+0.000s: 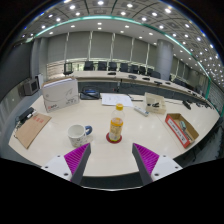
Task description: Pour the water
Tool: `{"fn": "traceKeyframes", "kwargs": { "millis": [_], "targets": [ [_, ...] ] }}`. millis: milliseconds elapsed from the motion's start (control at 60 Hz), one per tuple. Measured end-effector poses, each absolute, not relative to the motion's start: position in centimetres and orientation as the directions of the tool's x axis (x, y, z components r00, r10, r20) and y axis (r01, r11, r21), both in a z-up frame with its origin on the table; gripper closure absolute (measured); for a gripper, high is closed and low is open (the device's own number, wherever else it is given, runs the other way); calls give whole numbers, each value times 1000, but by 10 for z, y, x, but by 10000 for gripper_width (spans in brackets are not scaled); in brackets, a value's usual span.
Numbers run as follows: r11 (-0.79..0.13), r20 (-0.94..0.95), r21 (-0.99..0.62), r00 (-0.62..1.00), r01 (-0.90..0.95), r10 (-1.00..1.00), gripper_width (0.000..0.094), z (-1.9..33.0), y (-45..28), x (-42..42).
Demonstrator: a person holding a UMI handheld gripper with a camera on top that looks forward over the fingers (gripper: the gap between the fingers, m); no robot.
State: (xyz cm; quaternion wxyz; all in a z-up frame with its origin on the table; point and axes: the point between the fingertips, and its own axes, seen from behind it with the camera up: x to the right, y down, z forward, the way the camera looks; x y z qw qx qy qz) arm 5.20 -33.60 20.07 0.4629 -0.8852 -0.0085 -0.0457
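The gripper (110,160) sits nearest the camera, its two fingers spread apart with nothing between them; the magenta pads (76,158) face inward. Just ahead of the fingers, at 12 o'clock, a small clear bottle with amber liquid and a yellow cap (116,126) stands upright on a round dark red coaster (114,138). At 10 o'clock, near the left finger, a white ceramic mug (79,133) rests on the pale round table (140,128). At 2 o'clock lies a flat orange-red box (181,130). At 9 o'clock lies a tan clipboard (31,129). Beyond, at 11 o'clock, stands a white boxy appliance (60,94).
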Motion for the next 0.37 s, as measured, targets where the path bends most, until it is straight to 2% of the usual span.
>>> {"fn": "traceKeyframes", "kwargs": {
  "millis": [367],
  "targets": [
    [-544,137,-831,991,115,0,79,227,-364,32]
  ]
}}
